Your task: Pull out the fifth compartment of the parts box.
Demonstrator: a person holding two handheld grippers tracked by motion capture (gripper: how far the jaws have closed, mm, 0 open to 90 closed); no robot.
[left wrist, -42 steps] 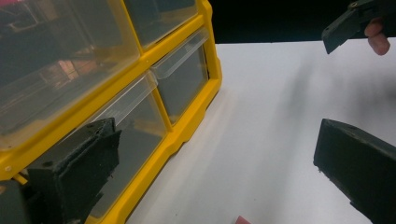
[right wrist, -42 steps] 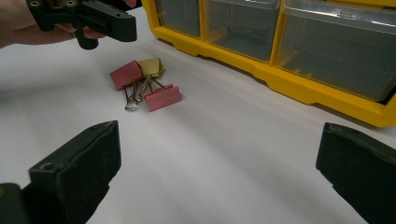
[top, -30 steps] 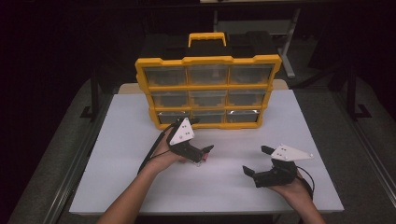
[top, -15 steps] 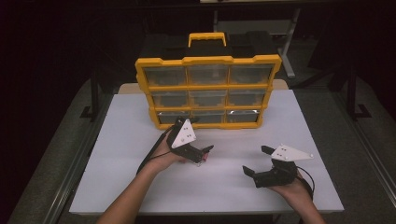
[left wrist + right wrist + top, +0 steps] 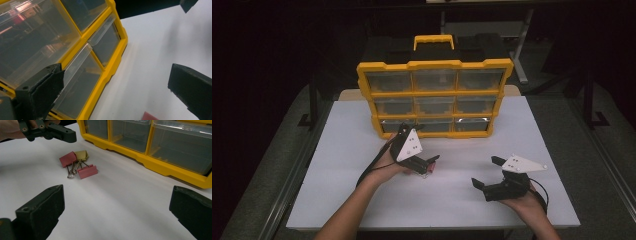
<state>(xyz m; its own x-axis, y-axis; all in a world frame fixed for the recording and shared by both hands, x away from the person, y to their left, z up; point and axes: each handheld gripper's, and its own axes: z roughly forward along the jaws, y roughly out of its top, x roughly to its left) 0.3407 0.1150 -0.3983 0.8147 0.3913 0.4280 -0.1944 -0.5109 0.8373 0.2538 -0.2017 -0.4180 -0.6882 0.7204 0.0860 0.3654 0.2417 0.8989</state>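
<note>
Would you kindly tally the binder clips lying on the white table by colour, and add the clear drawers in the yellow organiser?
Red metal binder clips: 2, second at
Yellow metal binder clip: 1
Clear plastic drawers in the yellow plastic organiser: 9
Total: 12

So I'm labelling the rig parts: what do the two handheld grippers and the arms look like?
Both grippers are black with two blocky, dark-padded jaws. The left gripper and the right gripper each carry a pale grey three-cornered plate with small dark dots on top. A black cable trails from each. The forearms are bare, with no sleeves in view.
</note>
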